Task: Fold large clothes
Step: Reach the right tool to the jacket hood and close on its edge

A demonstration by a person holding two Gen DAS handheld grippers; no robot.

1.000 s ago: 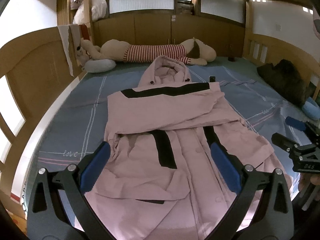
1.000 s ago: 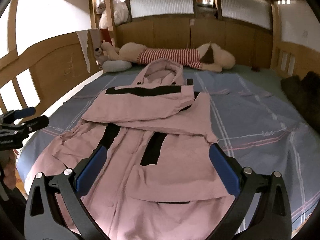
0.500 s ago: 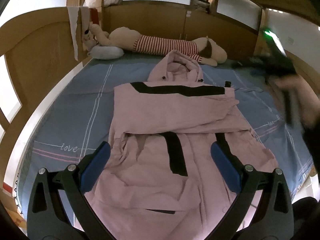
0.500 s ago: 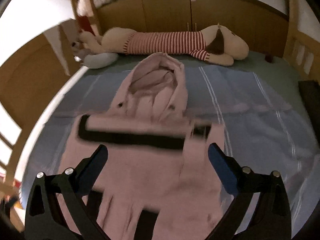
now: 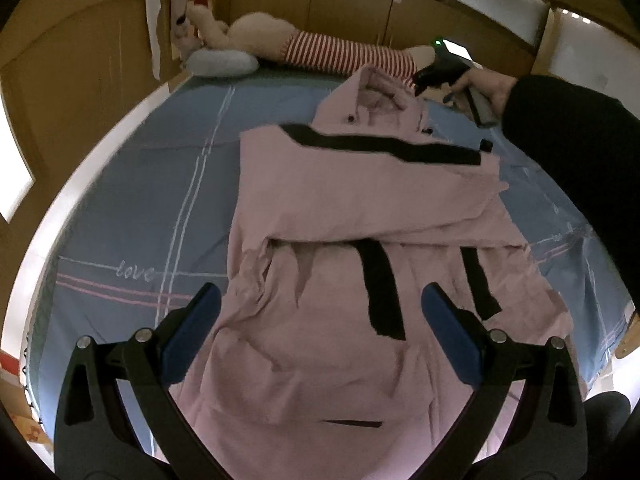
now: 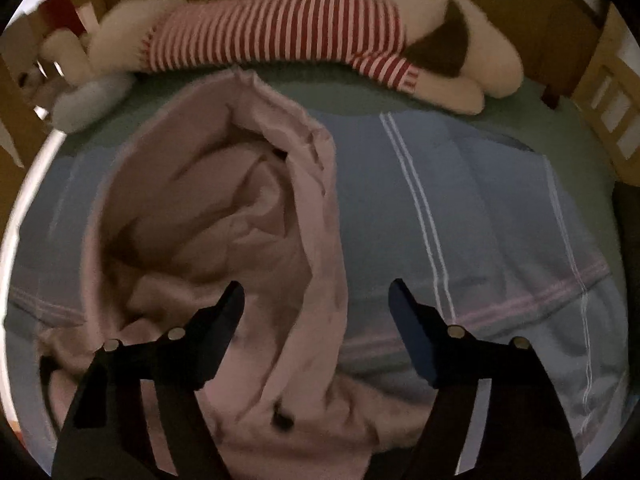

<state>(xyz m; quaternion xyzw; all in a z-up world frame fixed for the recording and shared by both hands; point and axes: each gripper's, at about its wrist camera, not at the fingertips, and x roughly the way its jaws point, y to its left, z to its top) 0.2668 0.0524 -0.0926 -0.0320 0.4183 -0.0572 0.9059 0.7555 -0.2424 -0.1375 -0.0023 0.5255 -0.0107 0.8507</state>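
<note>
A large pink coat (image 5: pixel 360 208) with black stripes lies on the blue bed sheet (image 5: pixel 152 200), sleeves folded across its chest. My left gripper (image 5: pixel 320 320) is open and empty, hovering over the coat's lower part. My right gripper (image 6: pixel 316 304) is open and empty, low over the coat's hood (image 6: pixel 224 216), with the hood's right edge between its fingers. In the left wrist view the right gripper (image 5: pixel 436 70) shows at the hood (image 5: pixel 376 100), held by a hand in a black sleeve.
A long plush dog in a red-striped shirt (image 6: pixel 288 36) lies along the headboard beyond the hood. A grey pillow (image 5: pixel 220 62) sits at the far left corner. Wooden rails (image 5: pixel 60 92) enclose the bed.
My right gripper has moved forward up the coat to the hood and dropped close to it. My left gripper has shifted slightly forward over the coat's lower part. Both stay open.
</note>
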